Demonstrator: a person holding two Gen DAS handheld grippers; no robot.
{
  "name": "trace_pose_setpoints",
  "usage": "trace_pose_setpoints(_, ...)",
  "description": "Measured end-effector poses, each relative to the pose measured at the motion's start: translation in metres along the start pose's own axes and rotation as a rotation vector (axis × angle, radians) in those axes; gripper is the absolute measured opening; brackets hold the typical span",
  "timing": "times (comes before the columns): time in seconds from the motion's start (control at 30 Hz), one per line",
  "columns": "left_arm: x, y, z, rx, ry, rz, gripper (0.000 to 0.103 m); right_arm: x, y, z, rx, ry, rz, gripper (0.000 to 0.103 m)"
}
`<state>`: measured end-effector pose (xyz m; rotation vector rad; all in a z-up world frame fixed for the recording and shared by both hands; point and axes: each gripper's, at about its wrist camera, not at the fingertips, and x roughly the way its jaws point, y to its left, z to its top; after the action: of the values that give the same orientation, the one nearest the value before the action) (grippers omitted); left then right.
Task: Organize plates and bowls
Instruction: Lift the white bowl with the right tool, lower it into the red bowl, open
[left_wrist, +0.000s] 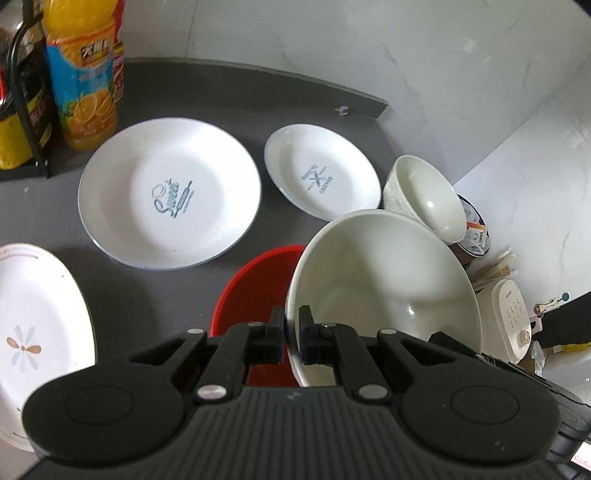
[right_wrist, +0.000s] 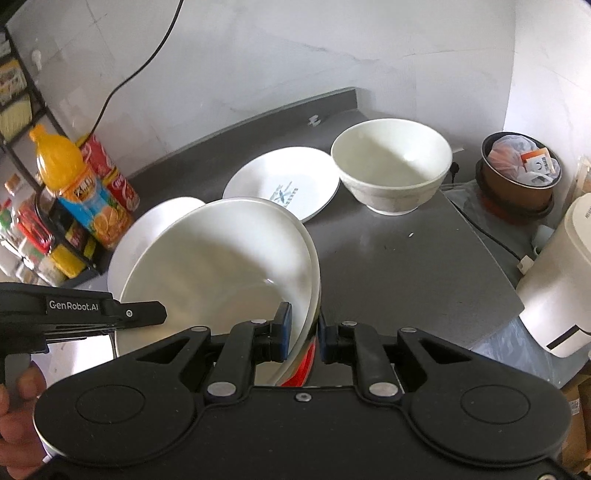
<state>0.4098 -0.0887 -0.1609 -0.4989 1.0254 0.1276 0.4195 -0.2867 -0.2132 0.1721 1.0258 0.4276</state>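
L tool (left_wrist: 291, 332) blk, ribbed | R tool (right_wrist: 304, 334) blk (blue pads), silver screws

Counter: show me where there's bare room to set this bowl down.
Free: the grey counter in front of the small bowl, toward its right edge. Crowded: the left side, with two printed plates and the bottles.

Large white bowl (left_wrist: 384, 280) tilted over red bowl (left_wrist: 255, 291); two printed plates (left_wrist: 170, 192) flat beside — small bowl (right_wrist: 391, 166) upright.
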Motion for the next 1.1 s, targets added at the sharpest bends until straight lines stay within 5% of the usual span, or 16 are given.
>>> trace_pose_setpoints(0.47, 0.027, 0.023, -0.009, -0.039, 0.058, 0.054, 0.005, 0.029, 0.023, -0.007, -0.159, 0.064, -0.051, 0.017)
trace_pose_setpoints(0.63, 0.030, 0.026, -0.010, -0.038, 0.058, 0.067, 0.005, 0.030, 0.033, -0.008, -0.235, 0.065, -0.081, 0.026)
trace_pose_setpoints(1.1, 0.028, 0.011, 0.003, 0.069, 0.103, 0.130, 0.013, 0.014, 0.018, 0.004, -0.148, 0.018, -0.033, 0.027)
